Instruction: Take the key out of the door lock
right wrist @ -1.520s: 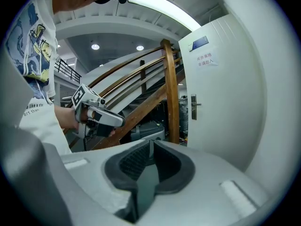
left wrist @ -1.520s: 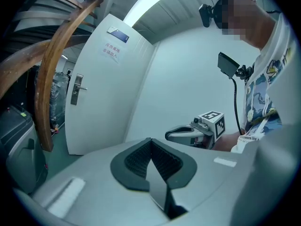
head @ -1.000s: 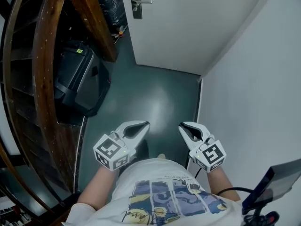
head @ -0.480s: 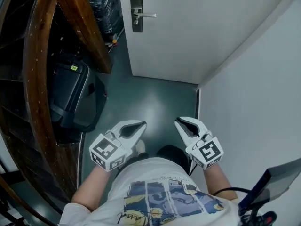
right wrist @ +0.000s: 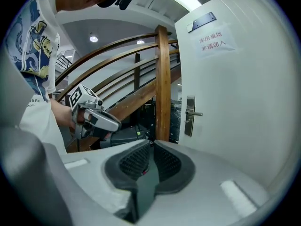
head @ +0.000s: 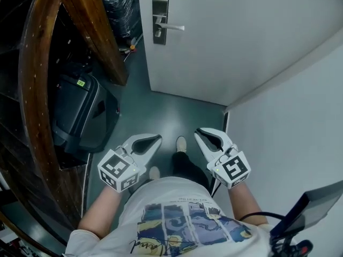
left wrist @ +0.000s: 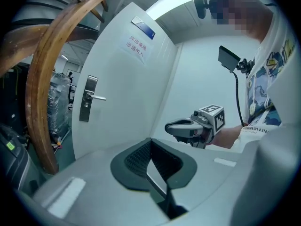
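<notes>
Left gripper (head: 155, 138): jaws pressed together, empty; held low before the person.
Right gripper (head: 198, 133): jaws together, empty; beside the left, apart from it.
Door lock (head: 159, 20): on the white door (head: 241, 36), by the lever handle (head: 172, 27) — key too small to make out; well ahead of both grippers.
Between: green floor (head: 161, 114); a shoe (head: 181, 143).
Left flank: wooden stair beam (head: 91, 25); black case (head: 80, 111) beneath — near the door.
Right flank: white wall (head: 300, 133).
</notes>
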Tool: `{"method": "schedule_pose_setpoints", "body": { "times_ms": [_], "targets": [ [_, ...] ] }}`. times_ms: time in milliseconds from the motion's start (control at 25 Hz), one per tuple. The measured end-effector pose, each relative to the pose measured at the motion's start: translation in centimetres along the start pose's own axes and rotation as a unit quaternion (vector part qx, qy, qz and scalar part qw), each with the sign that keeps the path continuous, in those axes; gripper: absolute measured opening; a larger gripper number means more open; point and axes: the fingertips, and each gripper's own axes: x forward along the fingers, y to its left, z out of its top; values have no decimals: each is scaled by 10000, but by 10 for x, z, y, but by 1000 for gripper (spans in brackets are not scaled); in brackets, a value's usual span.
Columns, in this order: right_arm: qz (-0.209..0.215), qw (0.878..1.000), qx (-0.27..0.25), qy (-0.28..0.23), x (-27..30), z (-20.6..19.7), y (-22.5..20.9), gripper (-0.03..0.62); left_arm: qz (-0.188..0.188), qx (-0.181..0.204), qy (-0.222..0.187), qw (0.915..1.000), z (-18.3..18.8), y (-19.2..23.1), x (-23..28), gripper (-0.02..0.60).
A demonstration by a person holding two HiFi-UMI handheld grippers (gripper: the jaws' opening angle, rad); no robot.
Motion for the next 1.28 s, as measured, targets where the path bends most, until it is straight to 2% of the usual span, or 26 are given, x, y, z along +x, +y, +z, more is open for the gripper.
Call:
{"method": "schedule_pose_setpoints", "body": {
  "times_ms": [400, 600, 920, 1280],
  "targets": [
    [800, 9952, -567, 53, 64, 29, -125, 40, 843, -209, -321, 9957, 63, 72, 93, 9],
    [1028, 9907, -890, 91, 108, 34, -175, 55, 1150, -318, -428, 9919, 77, 101, 122, 48],
    [975, 9827, -1577, 34, 199, 71, -231, 90, 1234, -489, -394, 9904, 72, 152, 128, 54],
    [1079, 9666, -2295, 379, 296, 96, -259, 152, 1052, -544, -450, 9919, 86, 212, 122, 54]
  ]
}}
